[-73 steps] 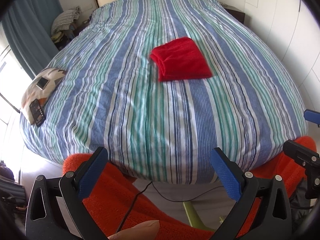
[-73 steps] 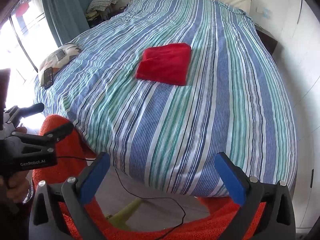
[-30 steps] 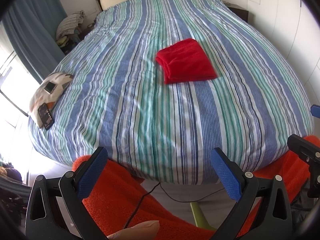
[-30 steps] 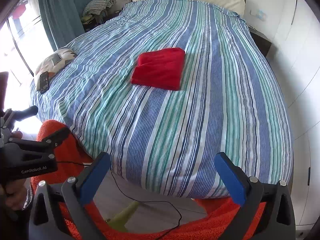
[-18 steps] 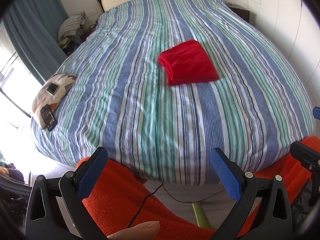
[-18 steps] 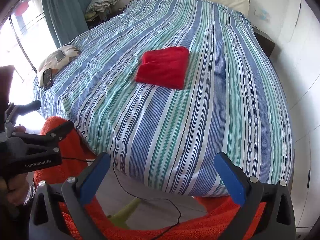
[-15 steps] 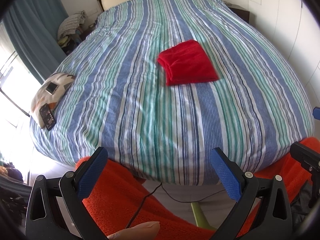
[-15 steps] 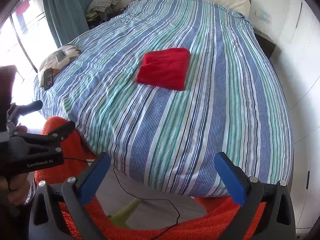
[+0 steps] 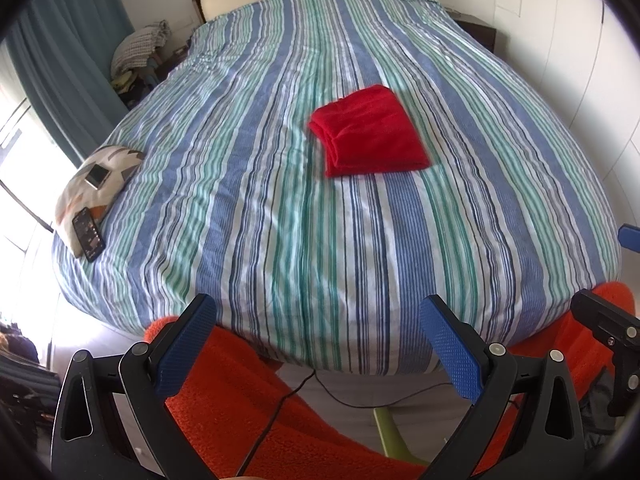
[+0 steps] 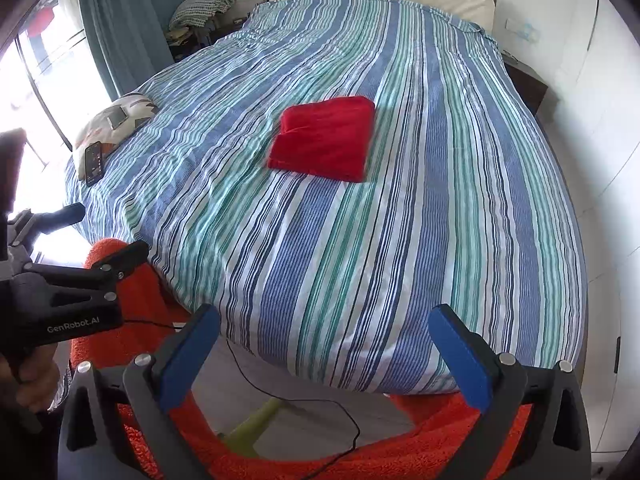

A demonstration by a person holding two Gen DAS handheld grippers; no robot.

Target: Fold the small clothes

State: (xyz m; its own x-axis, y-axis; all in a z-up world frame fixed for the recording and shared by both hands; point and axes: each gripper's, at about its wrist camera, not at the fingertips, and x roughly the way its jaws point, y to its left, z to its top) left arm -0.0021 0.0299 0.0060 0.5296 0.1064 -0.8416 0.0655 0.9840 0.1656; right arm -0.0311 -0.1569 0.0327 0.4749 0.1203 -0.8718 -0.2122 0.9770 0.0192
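Both grippers held off the foot of the bed point(image 9: 280, 240), nothing in either. Left gripper point(image 9: 316, 344) jaws spread wide, blue pads point(image 9: 448, 352) empty. Right gripper point(image 10: 324, 352) same, spread wide over the bed's near edge. Red garment point(image 9: 370, 132) lies folded into a neat rectangle near mid-bed on the striped duvet, well apart from both grippers. Patterned cushion point(image 9: 96, 184) at the bed's left edge, two phones on it, dark phone point(image 9: 89, 234) at its near end. Orange fleece point(image 9: 248, 400) below the grippers.
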